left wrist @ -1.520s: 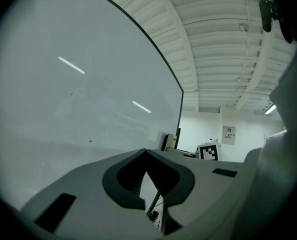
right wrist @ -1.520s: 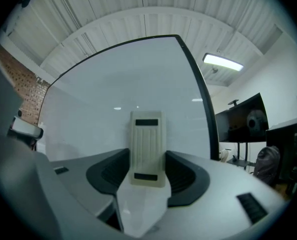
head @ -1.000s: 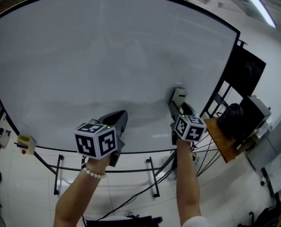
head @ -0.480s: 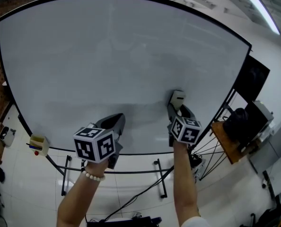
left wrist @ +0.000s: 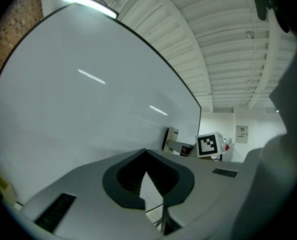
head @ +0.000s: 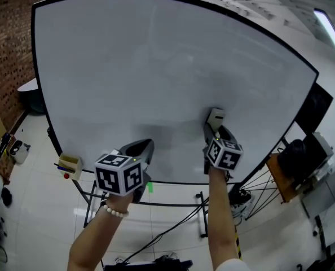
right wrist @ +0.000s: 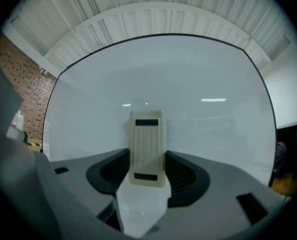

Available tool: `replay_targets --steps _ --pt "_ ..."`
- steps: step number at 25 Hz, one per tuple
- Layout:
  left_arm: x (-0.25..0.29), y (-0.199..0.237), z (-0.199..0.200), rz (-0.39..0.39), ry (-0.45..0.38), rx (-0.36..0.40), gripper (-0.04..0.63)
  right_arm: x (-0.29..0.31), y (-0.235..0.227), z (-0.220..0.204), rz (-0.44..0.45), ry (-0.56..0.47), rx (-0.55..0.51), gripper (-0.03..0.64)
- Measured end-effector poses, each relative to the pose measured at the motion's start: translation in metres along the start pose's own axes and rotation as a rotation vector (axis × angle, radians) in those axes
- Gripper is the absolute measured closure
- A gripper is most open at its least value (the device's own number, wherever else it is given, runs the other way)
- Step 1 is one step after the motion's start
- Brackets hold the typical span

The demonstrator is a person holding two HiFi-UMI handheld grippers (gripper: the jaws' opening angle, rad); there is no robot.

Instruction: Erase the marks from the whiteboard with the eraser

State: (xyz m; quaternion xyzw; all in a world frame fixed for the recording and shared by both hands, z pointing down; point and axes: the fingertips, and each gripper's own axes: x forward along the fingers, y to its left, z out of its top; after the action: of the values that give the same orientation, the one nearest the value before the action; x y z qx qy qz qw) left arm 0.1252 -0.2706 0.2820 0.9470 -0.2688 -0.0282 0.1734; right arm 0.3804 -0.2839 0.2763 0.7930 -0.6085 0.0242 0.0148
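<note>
The right tool [right wrist: 147, 170] clamps the cream eraser [right wrist: 147, 144] upright between its jaws, against the whiteboard [right wrist: 203, 84]. The left tool [left wrist: 146, 155] is closed, empty.

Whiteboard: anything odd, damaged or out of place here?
Nothing stands out. The whiteboard looks intact, and no clear marks show on it in the head view. The right gripper is shut on the eraser, which stands upright between its jaws. The left gripper is shut and empty.
</note>
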Motion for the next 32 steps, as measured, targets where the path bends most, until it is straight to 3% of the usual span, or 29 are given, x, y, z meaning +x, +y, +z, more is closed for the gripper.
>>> replay_targets --steps 10,19,24,32 --pt "-0.027 0.053 0.011 0.073 0.001 0.020 0.606 0.008 0.070 0.004 -0.018 0.010 0.025 0.365" --pt "-0.012 0.068 0.014 0.088 -0.014 0.029 0.606 0.014 0.142 0.006 0.090 -0.011 0.019 0.365" --pt "-0.036 0.105 0.022 0.095 -0.015 0.020 0.606 0.021 0.207 0.005 0.137 -0.020 0.007 0.365" --pt "-0.097 0.174 0.036 0.092 0.020 0.022 0.606 0.032 0.296 0.005 0.111 -0.019 0.025 0.365"
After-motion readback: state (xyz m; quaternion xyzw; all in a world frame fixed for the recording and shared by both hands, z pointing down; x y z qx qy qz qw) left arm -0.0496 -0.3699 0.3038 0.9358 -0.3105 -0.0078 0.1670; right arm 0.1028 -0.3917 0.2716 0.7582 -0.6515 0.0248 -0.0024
